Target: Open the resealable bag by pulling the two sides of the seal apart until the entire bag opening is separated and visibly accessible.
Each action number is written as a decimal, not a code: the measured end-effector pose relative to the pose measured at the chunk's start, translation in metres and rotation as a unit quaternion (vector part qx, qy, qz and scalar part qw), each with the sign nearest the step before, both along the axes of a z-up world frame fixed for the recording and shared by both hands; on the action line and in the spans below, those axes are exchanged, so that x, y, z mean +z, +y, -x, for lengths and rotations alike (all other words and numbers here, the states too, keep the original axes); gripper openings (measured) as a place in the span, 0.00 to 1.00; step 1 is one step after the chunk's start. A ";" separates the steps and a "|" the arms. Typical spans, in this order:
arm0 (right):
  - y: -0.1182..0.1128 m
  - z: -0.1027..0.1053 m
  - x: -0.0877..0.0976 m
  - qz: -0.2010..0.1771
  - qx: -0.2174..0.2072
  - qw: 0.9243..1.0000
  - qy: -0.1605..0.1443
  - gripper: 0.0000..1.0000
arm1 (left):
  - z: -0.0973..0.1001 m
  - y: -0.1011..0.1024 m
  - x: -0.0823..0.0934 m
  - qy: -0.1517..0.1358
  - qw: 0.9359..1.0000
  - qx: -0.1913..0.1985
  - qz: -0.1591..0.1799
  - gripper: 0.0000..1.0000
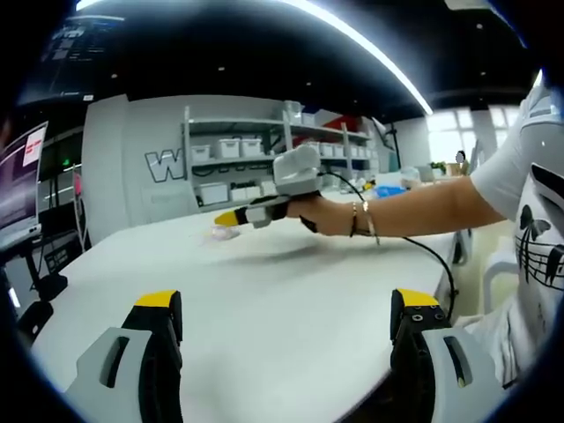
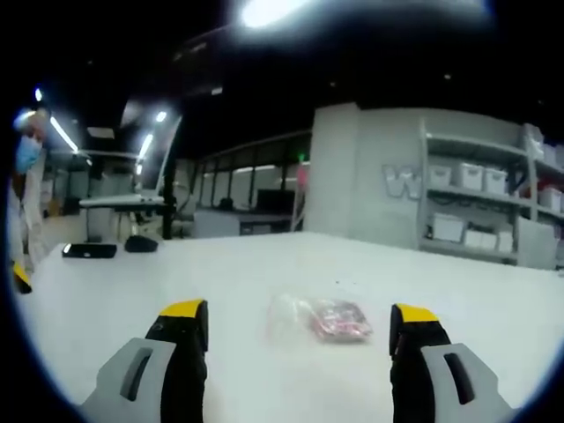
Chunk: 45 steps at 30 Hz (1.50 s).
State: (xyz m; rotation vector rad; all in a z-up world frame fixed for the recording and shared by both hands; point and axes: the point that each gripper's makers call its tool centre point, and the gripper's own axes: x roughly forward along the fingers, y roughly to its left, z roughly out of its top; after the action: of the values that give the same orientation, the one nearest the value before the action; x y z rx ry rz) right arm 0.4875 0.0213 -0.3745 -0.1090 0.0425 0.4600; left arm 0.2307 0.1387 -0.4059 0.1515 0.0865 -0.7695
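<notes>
While both tongs (image 1: 286,322) (image 2: 300,330) gape empty, bag (image 2: 322,319) lies on table (image 2: 220,273), unobstructed.

left gripper (image 1: 286,328) agape, right gripper (image 2: 300,339) agape

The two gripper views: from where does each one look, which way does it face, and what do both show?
Left gripper view: rides the left gripper, facing across the white table toward the right gripper, the person's hand holding it, and the shelves.
Right gripper view: rides the right gripper, looking down at the resealable bag lying between its open jaws.
Shared: table, bag, shelves.
</notes>
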 end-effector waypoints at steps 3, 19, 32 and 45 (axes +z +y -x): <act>-0.001 0.004 0.002 -0.003 0.000 1.000 -0.002 0.85 | 0.000 0.000 0.000 0.000 1.000 -0.001 0.000 0.97; 0.002 0.035 0.015 -0.015 0.013 1.000 -0.018 0.85 | 0.002 0.001 0.007 -0.008 1.000 0.001 0.002 0.97; -0.006 0.051 0.024 -0.023 0.021 0.999 -0.029 0.85 | 0.004 -0.002 0.007 -0.007 1.000 -0.002 0.001 0.96; -0.013 0.072 0.024 -0.028 0.026 0.999 -0.034 0.85 | 0.007 -0.005 0.007 -0.010 1.000 -0.004 -0.001 0.96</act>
State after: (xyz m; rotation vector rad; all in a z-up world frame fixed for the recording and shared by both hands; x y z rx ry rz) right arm 0.4154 0.0080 -0.3501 -0.0708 -0.0391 0.5093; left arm 0.2239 0.1341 -0.3988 0.1620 0.0686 -0.7759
